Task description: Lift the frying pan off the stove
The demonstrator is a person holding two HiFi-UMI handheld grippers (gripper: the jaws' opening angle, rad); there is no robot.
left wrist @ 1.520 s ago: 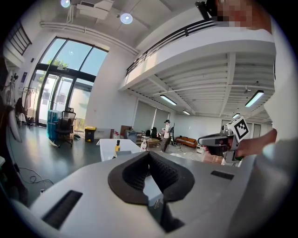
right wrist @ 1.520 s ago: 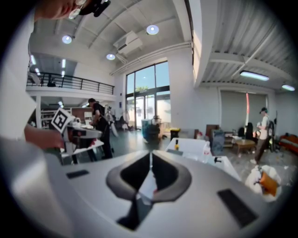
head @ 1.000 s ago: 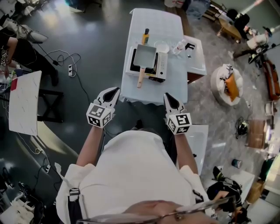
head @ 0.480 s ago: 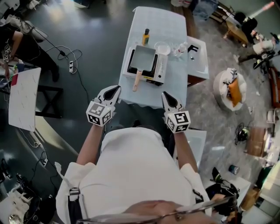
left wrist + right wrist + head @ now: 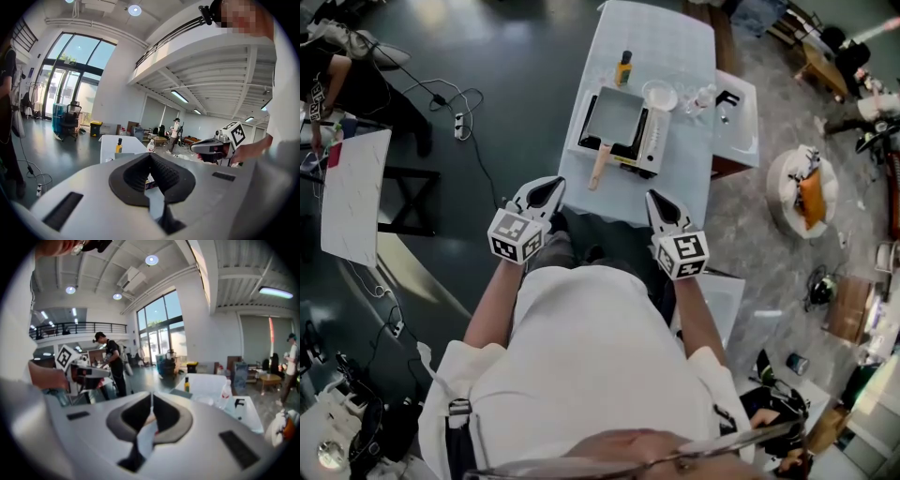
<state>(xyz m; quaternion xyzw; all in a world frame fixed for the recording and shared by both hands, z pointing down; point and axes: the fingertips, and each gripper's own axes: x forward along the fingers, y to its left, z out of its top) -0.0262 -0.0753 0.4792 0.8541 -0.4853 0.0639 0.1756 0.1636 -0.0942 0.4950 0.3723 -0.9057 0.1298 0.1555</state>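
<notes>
Approach stage: both tools shut and empty, pan not yet touched.

The frying pan (image 5: 614, 120) sits square on the stove (image 5: 653, 142) on the white table (image 5: 661, 37). Its wooden handle (image 5: 599, 167) angles back toward the table's near edge. The left gripper (image 5: 553, 184) and right gripper (image 5: 656, 200) hang short of that edge, each with jaws pressed together and nothing between them. The left one looks nearer the handle's end, so it is probably the one to use. Its jaws need to spread before arrival, not at the handle. Best to come in along the handle's line and clamp close to the pan body, so the pan's weight tips it less. Then raise it straight and level. A yellow-capped bottle (image 5: 623, 67) and a small dish (image 5: 660, 95) stand just behind the stove, so avoid swinging the pan forward.
</notes>
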